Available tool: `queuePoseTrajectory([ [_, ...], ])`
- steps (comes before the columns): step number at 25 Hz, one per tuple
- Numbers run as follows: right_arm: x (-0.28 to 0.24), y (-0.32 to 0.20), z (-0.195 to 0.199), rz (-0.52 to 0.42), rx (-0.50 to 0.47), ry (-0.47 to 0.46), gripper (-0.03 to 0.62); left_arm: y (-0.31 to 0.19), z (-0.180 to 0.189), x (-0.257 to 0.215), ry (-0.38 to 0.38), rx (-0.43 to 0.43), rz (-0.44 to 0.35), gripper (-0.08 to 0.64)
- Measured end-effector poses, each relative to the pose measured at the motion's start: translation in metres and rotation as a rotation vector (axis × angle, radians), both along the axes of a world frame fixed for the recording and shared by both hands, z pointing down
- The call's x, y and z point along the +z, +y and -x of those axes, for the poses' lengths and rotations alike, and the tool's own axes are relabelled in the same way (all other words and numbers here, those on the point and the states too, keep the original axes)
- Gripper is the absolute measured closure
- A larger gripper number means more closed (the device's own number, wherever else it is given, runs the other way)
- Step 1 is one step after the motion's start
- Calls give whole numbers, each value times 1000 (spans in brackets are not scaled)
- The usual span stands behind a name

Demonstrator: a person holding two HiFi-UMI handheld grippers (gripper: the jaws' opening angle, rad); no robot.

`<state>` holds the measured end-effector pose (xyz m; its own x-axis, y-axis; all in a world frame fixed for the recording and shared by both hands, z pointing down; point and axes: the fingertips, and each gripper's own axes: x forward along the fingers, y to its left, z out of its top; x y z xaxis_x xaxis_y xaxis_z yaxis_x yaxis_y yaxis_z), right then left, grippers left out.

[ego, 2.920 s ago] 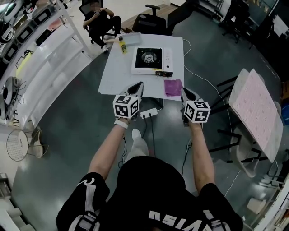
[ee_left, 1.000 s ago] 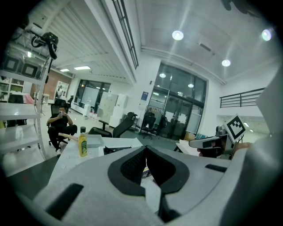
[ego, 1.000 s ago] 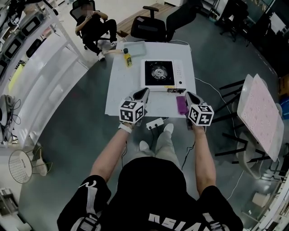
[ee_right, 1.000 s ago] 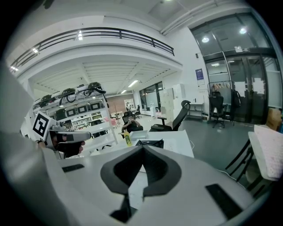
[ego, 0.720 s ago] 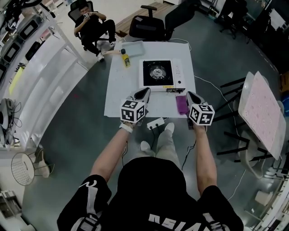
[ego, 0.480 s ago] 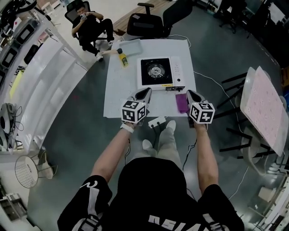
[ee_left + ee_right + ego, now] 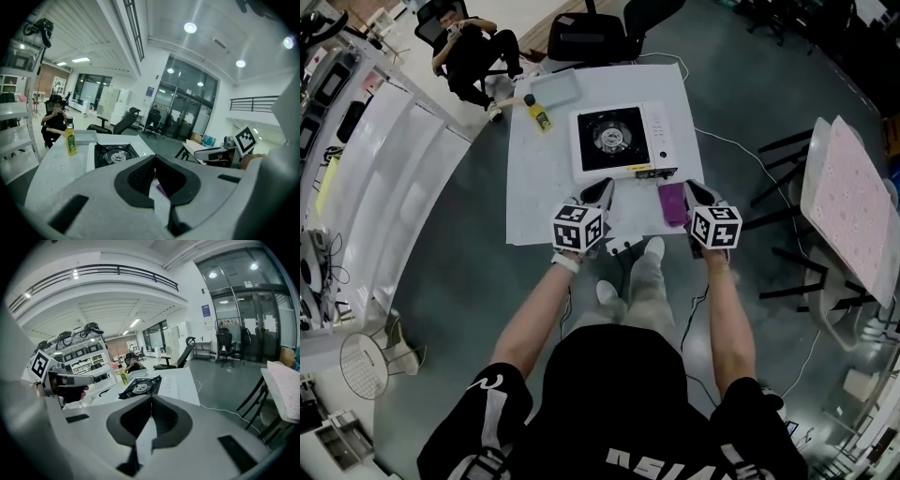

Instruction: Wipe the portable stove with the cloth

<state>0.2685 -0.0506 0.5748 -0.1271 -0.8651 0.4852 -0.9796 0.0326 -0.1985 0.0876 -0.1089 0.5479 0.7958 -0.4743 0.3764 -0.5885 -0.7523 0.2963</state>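
The portable stove (image 7: 619, 139) is white with a black burner top and sits at the middle of the white table (image 7: 534, 197). A purple cloth (image 7: 672, 202) lies flat near the table's front edge, just in front of the stove's right corner. My left gripper (image 7: 602, 192) hovers over the front edge, left of the cloth, with its jaws shut and nothing in them. My right gripper (image 7: 694, 192) is just right of the cloth, also shut and holding nothing. The stove (image 7: 112, 154) lies ahead in the left gripper view, and the stove (image 7: 140, 386) shows likewise in the right gripper view.
A yellow bottle (image 7: 539, 114) and a shallow tray (image 7: 553, 86) stand at the table's far left. A seated person (image 7: 473, 47) and office chairs (image 7: 581, 33) are beyond it. A pink board (image 7: 853, 206) leans on a rack to the right. Cables run across the floor.
Both grippers have sunk and come forward to the table's front edge. The right gripper now sits beside the purple cloth. Both stay shut.
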Motion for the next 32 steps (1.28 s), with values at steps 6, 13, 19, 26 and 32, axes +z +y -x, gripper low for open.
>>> queuePoseTrajectory([
  [6, 19, -4, -12, 12, 9, 4, 581, -6, -16, 13, -7, 17, 17, 551],
  [13, 44, -17, -26, 19, 21, 26, 580, -13, -31, 36, -29, 35, 36, 551],
  [19, 84, -20, -33, 77, 25, 31, 578, -14, -38, 62, -44, 47, 74, 551],
  [26, 137, -17, -42, 167, 32, 23, 487, -16, -49, 92, -74, 74, 112, 551],
  [32, 173, -15, -48, 236, 27, 22, 389, -19, -61, 108, -84, 85, 135, 551],
])
